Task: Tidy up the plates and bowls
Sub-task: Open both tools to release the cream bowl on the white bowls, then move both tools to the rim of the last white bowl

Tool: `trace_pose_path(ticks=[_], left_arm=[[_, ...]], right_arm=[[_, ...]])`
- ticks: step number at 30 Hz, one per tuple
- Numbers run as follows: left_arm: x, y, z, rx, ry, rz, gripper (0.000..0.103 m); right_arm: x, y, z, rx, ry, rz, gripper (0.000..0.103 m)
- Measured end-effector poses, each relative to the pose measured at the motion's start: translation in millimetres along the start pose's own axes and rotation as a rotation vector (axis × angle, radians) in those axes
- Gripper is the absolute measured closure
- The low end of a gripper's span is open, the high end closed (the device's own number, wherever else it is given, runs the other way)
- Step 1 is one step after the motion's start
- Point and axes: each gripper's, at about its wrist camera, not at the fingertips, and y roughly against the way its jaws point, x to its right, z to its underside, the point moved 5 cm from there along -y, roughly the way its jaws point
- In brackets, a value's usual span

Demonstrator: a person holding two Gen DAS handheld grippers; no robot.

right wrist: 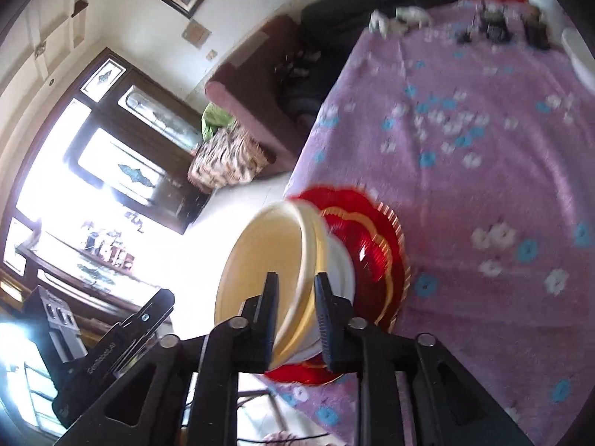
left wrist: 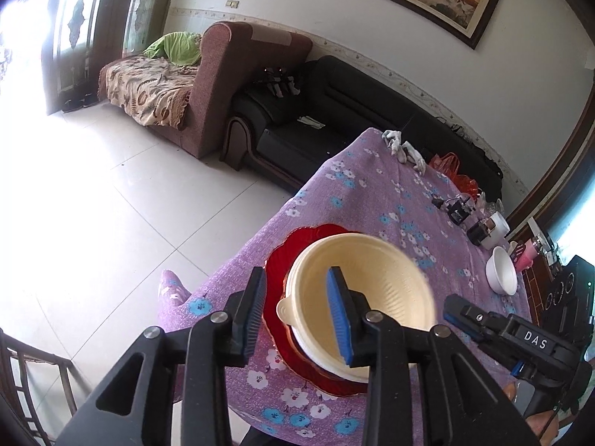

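A cream plastic bowl (left wrist: 372, 282) sits nested in a white bowl (left wrist: 327, 366) on a red scalloped plate (left wrist: 293, 245) near the table's left edge. My left gripper (left wrist: 297, 308) is open and straddles the bowl's left rim by its small tab: one blue pad is inside, the other outside, with a gap to the rim. My right gripper (right wrist: 297, 290) straddles the cream bowl (right wrist: 267, 252) at its near rim, its pads slightly apart from it, above the red plate (right wrist: 372, 238). In the left wrist view the right gripper (left wrist: 455, 310) shows beside the bowl.
The table carries a purple floral cloth (left wrist: 372, 193). At its far end are another white bowl (left wrist: 502, 271), small black devices (left wrist: 459, 212), a red bag (left wrist: 450, 163) and white gloves (left wrist: 401, 146). Sofas and tiled floor lie beyond the left edge.
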Motion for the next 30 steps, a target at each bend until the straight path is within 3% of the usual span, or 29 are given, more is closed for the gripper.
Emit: trace_pose_path(ticks=[2, 4, 8, 13, 20, 30], left_arm=[[6.5, 3.1, -0.9, 0.009, -0.009, 0.009, 0.069], [16.7, 6.5, -1.7, 0.015, -0.017, 0.03, 0.067], [52.7, 7.9, 2.2, 0.016, -0.08, 0.074, 0.065], [122.3, -7.6, 23.4, -0.034, -0.219, 0.132, 0.064], [223.1, -46.6, 59.6, -0.133, -0.385, 0.19, 0.051], [329.8, -121.0, 53.6, -0.209, -0.403, 0.213, 0.05]], right_arm=[[1.0, 11.6, -6.0, 0.026, 0.018, 0.016, 0.069], [5.8, 27.6, -13.0, 0.067, 0.006, -0.005, 0.068], [26.6, 53.0, -24.0, 0.149, -0.012, 0.037, 0.065], [74.5, 70.8, -28.8, 0.176, -0.11, 0.05, 0.065], [148.3, 109.6, -33.0, 0.224, -0.226, 0.067, 0.065], [271.9, 211.2, -72.6, 0.388, -0.379, 0.16, 0.065]])
